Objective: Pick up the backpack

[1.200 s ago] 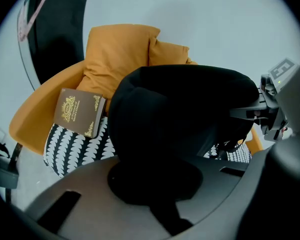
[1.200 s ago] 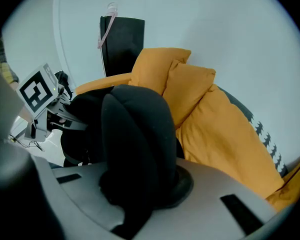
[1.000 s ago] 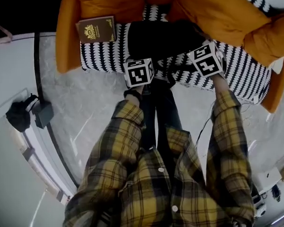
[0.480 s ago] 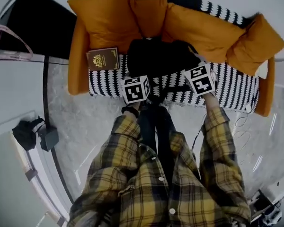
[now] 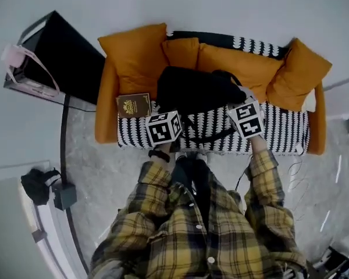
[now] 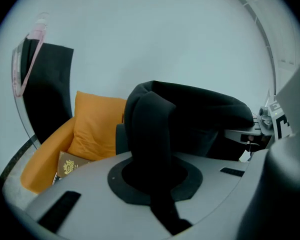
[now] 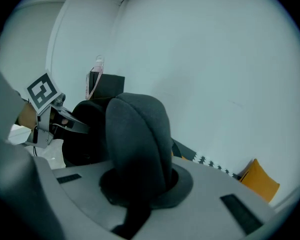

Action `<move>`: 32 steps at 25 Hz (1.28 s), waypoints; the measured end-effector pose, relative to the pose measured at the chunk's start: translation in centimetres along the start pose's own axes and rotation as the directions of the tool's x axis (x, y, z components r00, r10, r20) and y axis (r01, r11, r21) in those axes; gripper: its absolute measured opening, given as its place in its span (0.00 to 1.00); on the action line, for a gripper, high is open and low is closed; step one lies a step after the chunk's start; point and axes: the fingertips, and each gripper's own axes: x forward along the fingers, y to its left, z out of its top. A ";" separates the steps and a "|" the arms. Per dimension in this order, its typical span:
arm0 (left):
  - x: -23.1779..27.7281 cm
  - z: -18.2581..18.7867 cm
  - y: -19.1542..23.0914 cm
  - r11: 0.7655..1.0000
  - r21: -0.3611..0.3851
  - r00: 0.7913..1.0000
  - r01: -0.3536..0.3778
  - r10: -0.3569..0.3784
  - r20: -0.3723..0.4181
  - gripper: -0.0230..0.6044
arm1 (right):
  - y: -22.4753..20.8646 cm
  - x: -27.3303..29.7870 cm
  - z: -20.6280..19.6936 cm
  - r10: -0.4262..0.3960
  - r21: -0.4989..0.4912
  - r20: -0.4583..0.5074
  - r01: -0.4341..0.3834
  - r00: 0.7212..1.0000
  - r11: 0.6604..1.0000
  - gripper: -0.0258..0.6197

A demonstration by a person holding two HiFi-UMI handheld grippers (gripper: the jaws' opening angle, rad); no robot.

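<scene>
Black backpack (image 5: 195, 89), soft and likely to sag, hangs over the middle of the sofa (image 5: 128, 68), with the fingers of the left gripper (image 6: 152, 189) and right gripper (image 7: 137, 189) each clamped narrow on a padded strap (image 6: 149, 129), probably the surest hold.

A soft black backpack (image 5: 196, 89) was held up by its straps in front of the orange cushions of a sofa (image 5: 286, 133), above the black-and-white patterned seat. One wide padded shoulder strap (image 6: 149, 129) arched up and was pinched in the left tongs (image 6: 154, 184); the other strap (image 7: 140, 134) was pinched in the right tongs (image 7: 139, 186). A thin strap loop (image 5: 212, 139) drooped below the bag.
</scene>
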 end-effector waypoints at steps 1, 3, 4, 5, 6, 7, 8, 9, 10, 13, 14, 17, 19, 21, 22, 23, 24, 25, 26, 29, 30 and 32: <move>-0.9 0.6 -0.3 1.000 0.005 1.000 0.006 -0.006 0.008 0.09 | 0.1 -1.0 0.6 -0.004 0.000 0.012 0.004 1.000 1.000 0.08; -2.4 1.9 -1.0 1.000 0.018 0.999 0.020 -0.021 0.029 0.09 | 0.4 -2.8 1.7 -0.015 -0.008 0.035 0.015 0.999 1.000 0.08; -3.0 2.8 -1.4 0.999 0.027 0.998 0.032 -0.033 0.044 0.09 | 0.4 -3.7 2.4 -0.025 -0.014 0.052 0.025 0.998 1.000 0.08; -3.5 3.7 -1.8 0.998 0.038 0.997 0.046 -0.048 0.061 0.09 | 0.3 -4.5 3.1 -0.036 -0.017 0.072 0.037 0.997 0.999 0.08; -4.0 4.7 -2.2 0.997 0.050 0.995 0.059 -0.062 0.078 0.09 | 0.2 -5.3 3.8 -0.047 -0.014 0.094 0.049 0.995 0.999 0.08; -4.5 5.6 -2.6 0.996 0.062 0.993 0.070 -0.075 0.093 0.09 | 0.1 -6.2 4.4 -0.058 -0.008 0.114 0.059 0.992 0.998 0.08; -5.1 6.4 -3.0 0.994 0.074 0.991 0.079 -0.087 0.105 0.09 | 0.0 -6.9 5.0 -0.067 0.001 0.133 0.068 0.989 0.998 0.08; -5.6 7.1 -3.3 0.993 0.084 0.988 0.088 -0.098 0.116 0.09 | -0.1 -7.7 5.5 -0.077 0.010 0.149 0.076 0.986 0.997 0.08; -6.2 7.8 -3.7 0.991 0.093 0.986 0.098 -0.109 0.126 0.09 | -0.2 -8.4 6.0 -0.085 0.020 0.165 0.083 0.983 0.996 0.08; -7.7 9.5 -4.9 0.985 0.125 0.979 0.121 -0.139 0.148 0.09 | -0.4 -10.5 7.3 -0.109 0.052 0.214 0.100 0.971 0.994 0.08; -8.2 10.1 -5.3 0.982 0.137 0.977 0.129 -0.150 0.154 0.09 | -0.6 -11.2 7.6 -0.118 0.061 0.232 0.106 0.966 0.992 0.08; -9.3 11.1 -6.8 0.971 0.175 0.969 0.160 -0.189 0.162 0.09 | -1.0 -13.2 8.0 -0.140 0.088 0.266 0.121 0.954 0.989 0.08; -10.0 11.1 -7.7 0.962 0.203 0.965 0.180 -0.213 0.154 0.09 | -1.0 -14.3 7.9 -0.150 0.109 0.276 0.124 0.949 0.986 0.08; -10.7 11.3 -8.5 0.951 0.237 0.961 0.196 -0.235 0.147 0.09 | -1.3 -15.3 8.0 -0.158 0.122 0.286 0.128 0.945 0.984 0.08; -11.0 11.5 -8.9 0.945 0.255 0.958 0.203 -0.245 0.146 0.09 | -1.4 -15.8 8.1 -0.162 0.125 0.293 0.131 0.942 0.984 0.08; -11.3 11.6 -9.2 0.940 0.270 0.956 0.209 -0.255 0.147 0.09 | -1.5 -16.3 8.2 -0.166 0.128 0.299 0.133 0.940 0.983 0.08; -11.7 11.7 -9.5 0.935 0.283 0.954 0.213 -0.262 0.148 0.09 | -1.5 -16.7 8.3 -0.169 0.130 0.304 0.135 0.937 0.982 0.08; -11.9 11.7 -9.7 0.932 0.292 0.952 0.215 -0.267 0.150 0.09 | -1.5 -17.1 8.3 -0.171 0.132 0.309 0.136 0.936 0.982 0.08; -12.2 11.7 -9.8 0.929 0.299 0.951 0.217 -0.271 0.151 0.09 | -1.4 -17.4 8.3 -0.173 0.135 0.313 0.136 0.934 0.981 0.08; -13.0 12.0 -10.2 0.924 0.305 0.945 0.231 -0.288 0.155 0.09 | -1.3 -18.2 8.2 -0.174 0.155 0.327 0.129 0.929 0.979 0.08; -13.2 12.1 -10.3 0.922 0.306 0.942 0.237 -0.295 0.158 0.09 | -1.4 -18.4 8.2 -0.176 0.160 0.330 0.128 0.927 0.979 0.08; -13.6 12.0 -10.4 0.921 0.304 0.939 0.244 -0.303 0.164 0.09 | -1.2 -18.8 8.1 -0.176 0.163 0.336 0.127 0.925 0.979 0.08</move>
